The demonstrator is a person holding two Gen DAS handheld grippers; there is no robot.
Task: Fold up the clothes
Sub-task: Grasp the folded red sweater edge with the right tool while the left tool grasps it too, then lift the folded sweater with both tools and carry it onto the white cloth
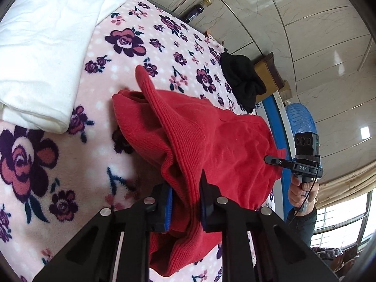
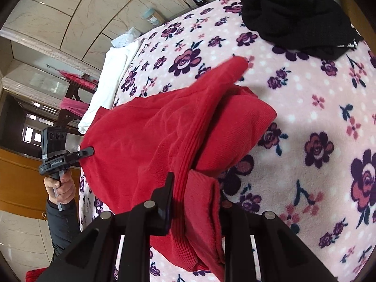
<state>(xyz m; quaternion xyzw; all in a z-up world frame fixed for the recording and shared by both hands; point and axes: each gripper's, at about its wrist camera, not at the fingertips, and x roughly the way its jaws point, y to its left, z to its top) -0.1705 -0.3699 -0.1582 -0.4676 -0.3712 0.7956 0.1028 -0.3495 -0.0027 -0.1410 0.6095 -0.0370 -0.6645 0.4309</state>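
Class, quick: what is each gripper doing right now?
Left gripper: shut on the red sweater.
Right gripper: shut on the red sweater.

The red sweater [image 1: 211, 141] sits heaped in the middle of the floral blanket [image 1: 70, 176] and blocks the centre. Bare blanket lies open on the near side of the sweater. To one side of it, well apart, a folded white cloth [image 1: 47, 47] fills the blanket's end. On the far side of the sweater, a black garment [image 2: 293, 11] lies bunched near the blanket's edge, with an open strip between them.
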